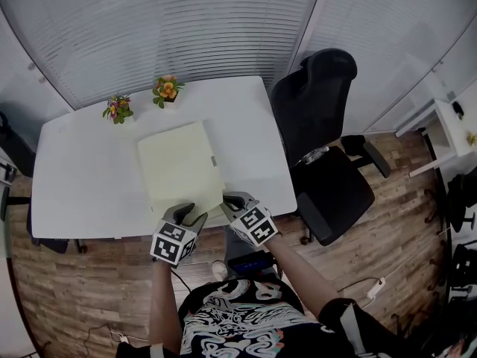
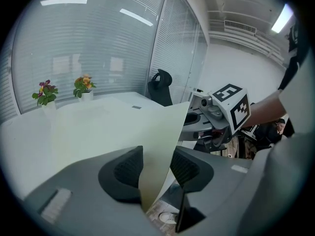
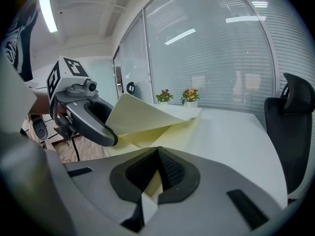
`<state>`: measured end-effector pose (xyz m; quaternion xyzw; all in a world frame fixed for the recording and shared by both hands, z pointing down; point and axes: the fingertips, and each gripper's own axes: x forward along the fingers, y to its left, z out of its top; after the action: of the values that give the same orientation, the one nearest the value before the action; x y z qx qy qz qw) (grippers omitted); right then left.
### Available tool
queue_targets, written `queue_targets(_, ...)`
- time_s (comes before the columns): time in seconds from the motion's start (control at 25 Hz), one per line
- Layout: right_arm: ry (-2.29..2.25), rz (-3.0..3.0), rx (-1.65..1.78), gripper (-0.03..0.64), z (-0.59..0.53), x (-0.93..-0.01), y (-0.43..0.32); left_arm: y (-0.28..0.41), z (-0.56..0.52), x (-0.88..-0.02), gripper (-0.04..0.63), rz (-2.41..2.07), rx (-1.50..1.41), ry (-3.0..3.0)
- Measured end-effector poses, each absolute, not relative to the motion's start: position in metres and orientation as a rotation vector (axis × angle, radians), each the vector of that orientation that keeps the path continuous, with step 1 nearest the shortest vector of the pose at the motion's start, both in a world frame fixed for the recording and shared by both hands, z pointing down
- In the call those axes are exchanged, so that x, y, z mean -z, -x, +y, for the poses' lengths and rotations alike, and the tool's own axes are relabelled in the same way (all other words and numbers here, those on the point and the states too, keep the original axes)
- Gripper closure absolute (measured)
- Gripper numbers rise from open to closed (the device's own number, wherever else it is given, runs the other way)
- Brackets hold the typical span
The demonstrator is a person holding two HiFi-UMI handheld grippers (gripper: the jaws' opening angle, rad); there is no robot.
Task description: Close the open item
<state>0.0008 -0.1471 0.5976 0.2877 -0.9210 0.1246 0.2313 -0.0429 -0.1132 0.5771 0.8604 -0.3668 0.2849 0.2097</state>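
Head view gives us the pale yellow folder lying on the white table. Both tools sit at the folder's near edge, the left gripper at its near-left part and the right gripper at its near-right corner. Two flower pots stand beyond the folder's far edge, well apart from it, and a black chair stands off to the folder's right.

Left gripper view shows us the jaws standing apart. The folder's raised cover passes between them, resting loosely and not pinched.

Right gripper view shows us the jaws closed tight on the folder's lower leaf at its near corner, with the cover arching up above it.

We judge that the cover, being unclamped, could slide out and fall askew or stay bowed, leaving the folder not fully shut. A pull from the clamped corner could also drag the folder toward us, over the table edge just nearer than the folder.

Bare tabletop lies to the folder's left, right and far sides, so we have room to press flat.
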Motion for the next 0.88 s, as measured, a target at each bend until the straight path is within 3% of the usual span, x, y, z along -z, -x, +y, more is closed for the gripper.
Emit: queue_targets(0.88, -0.740, -2.537, -0.389, 0.614, -0.142, -0.594, -0.006, 0.037, -0.111, -0.591, 0.413, -0.939, -0.930, -2.365)
